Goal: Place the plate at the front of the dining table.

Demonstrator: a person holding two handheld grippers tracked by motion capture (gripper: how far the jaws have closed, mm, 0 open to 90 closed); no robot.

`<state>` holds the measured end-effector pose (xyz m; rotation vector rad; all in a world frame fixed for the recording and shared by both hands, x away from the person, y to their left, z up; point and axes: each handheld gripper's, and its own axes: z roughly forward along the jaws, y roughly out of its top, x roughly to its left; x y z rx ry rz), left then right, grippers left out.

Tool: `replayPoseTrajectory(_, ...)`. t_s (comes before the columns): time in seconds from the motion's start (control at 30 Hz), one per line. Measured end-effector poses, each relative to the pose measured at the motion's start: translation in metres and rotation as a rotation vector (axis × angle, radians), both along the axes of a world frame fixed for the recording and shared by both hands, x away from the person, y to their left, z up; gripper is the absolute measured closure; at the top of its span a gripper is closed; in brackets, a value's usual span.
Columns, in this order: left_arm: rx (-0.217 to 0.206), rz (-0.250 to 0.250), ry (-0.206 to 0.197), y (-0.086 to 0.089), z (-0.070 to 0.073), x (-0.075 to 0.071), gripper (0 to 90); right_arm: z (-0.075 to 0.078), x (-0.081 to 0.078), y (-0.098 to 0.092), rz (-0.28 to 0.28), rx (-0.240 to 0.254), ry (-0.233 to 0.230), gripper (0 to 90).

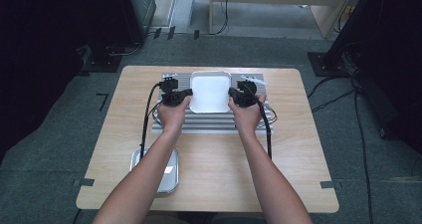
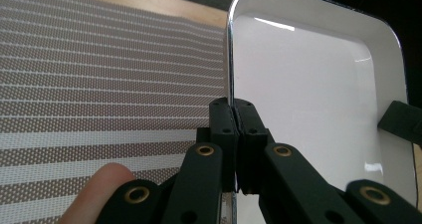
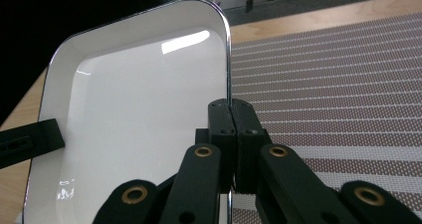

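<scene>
Left hand-held gripper (image 2: 233,115) pinches the tray's (image 1: 210,92) left rim, right hand-held gripper (image 3: 230,115) its right rim; tray lies between them above the mat (image 1: 209,124).

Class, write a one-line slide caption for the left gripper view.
Left tool shut on the metal rim of a white tray above a striped woven mat.

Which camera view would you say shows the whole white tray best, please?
The high view: the white tray shows complete on the striped mat. The left gripper view and right gripper view show it cropped, each clamped rim close.
</scene>
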<state>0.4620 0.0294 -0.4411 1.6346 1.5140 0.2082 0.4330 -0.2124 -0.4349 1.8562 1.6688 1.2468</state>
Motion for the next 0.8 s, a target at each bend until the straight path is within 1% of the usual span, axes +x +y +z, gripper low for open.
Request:
replayPoseTrajectory(0.03,0.006,-0.001,0.009,-0.001,-0.005,0.003,89.4,-0.006,0.004,0.000,-0.009,-0.001,0.012,89.8)
replayPoseTrajectory(0.1,0.009,0.004,0.045,-0.001,-0.017,0.009,89.4,-0.016,0.009,0.002,-0.022,-0.009,0.041,89.8)
replayPoseTrajectory(0.13,0.013,0.007,0.062,0.000,-0.022,0.012,89.4,-0.021,0.012,0.004,-0.022,-0.019,0.048,89.7)
replayPoseTrajectory(0.17,0.027,0.004,0.079,0.000,-0.030,0.015,89.3,-0.030,0.016,0.006,-0.020,-0.030,0.064,89.7)
replayPoseTrajectory(0.2,0.027,0.004,0.079,0.000,-0.030,0.015,89.3,-0.030,0.016,0.006,-0.020,-0.030,0.064,89.7)
replayPoseTrajectory(0.23,0.022,0.005,0.091,0.000,-0.034,0.017,89.3,-0.033,0.017,0.006,-0.021,-0.029,0.074,89.7)
replayPoseTrajectory(0.3,0.021,0.000,0.095,-0.001,-0.039,0.020,89.2,-0.040,0.021,0.006,-0.024,-0.029,0.087,89.7)
replayPoseTrajectory(0.4,-0.005,-0.001,0.110,-0.002,-0.046,0.023,88.9,-0.046,0.025,0.003,-0.035,-0.018,0.110,89.7)
replayPoseTrajectory(0.43,-0.011,-0.005,0.117,-0.003,-0.049,0.024,88.0,-0.050,0.027,0.001,-0.042,-0.019,0.128,89.7)
replayPoseTrajectory(0.47,-0.012,-0.010,0.122,-0.004,-0.052,0.025,88.0,-0.050,0.027,0.001,-0.042,-0.019,0.128,89.7)
replayPoseTrajectory(0.5,-0.008,-0.031,0.138,-0.005,-0.057,0.026,87.4,-0.051,0.028,0.000,-0.045,-0.020,0.137,89.6)
replayPoseTrajectory(0.53,-0.005,-0.047,0.149,-0.006,-0.060,0.027,85.3,-0.054,0.029,-0.001,-0.048,-0.033,0.149,89.7)
replayPoseTrajectory(0.57,0.000,-0.056,0.151,-0.007,-0.063,0.028,83.5,-0.059,0.032,-0.003,-0.054,-0.028,0.170,89.7)
replayPoseTrajectory(0.6,0.005,-0.055,0.147,-0.008,-0.064,0.028,83.5,-0.059,0.032,-0.003,-0.054,-0.028,0.170,89.7)
replayPoseTrajectory(0.63,0.010,-0.058,0.143,-0.009,-0.065,0.028,82.4,-0.062,0.033,-0.005,-0.060,-0.019,0.180,89.7)
replayPoseTrajectory(0.77,-0.003,-0.059,0.151,-0.008,-0.066,0.030,80.0,-0.067,0.035,-0.006,-0.064,-0.012,0.187,89.7)
replayPoseTrajectory(0.8,-0.001,-0.060,0.153,-0.007,-0.066,0.031,79.6,-0.068,0.036,-0.006,-0.067,-0.003,0.188,89.7)
